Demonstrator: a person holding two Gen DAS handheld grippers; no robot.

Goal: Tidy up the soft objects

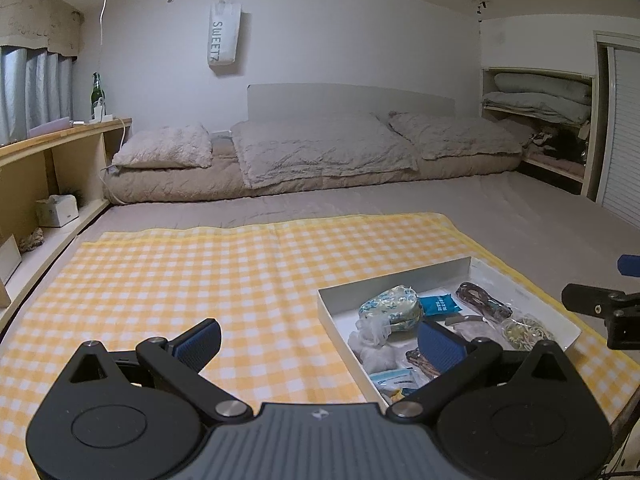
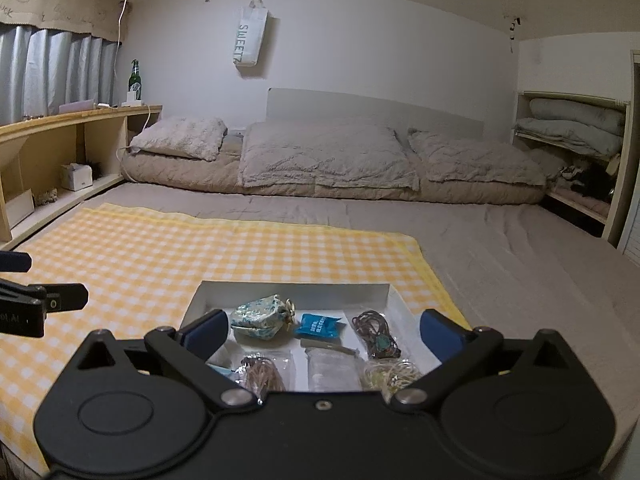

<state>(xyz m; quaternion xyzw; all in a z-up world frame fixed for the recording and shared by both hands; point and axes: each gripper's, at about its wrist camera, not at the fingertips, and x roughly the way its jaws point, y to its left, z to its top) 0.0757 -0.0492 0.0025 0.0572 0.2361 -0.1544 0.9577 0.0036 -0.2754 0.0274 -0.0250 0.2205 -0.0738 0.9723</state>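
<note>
A shallow white box [image 1: 400, 274] [image 2: 296, 290] lies on a yellow checked cloth [image 1: 200, 272] [image 2: 160, 256]. Inside it are a blue-flowered pouch [image 1: 392, 304] [image 2: 260, 318], a blue sachet [image 1: 440, 305] [image 2: 320, 325], a dark cord bundle [image 1: 482, 300] [image 2: 376, 332], pale rubber bands [image 1: 524, 330] [image 2: 390, 374] and several small bags. My left gripper [image 1: 320, 340] is open over the cloth, its right finger above the box's near corner. My right gripper [image 2: 324, 332] is wide open over the box, nothing touching its pads.
The cloth covers a grey bed sheet [image 2: 500, 248]. Beige pillows [image 1: 320, 152] and rolled bedding line the far wall. A wooden shelf [image 1: 60, 148] runs along the left with a green bottle [image 1: 97, 92]. An alcove [image 1: 536, 104] with folded quilts is at the right.
</note>
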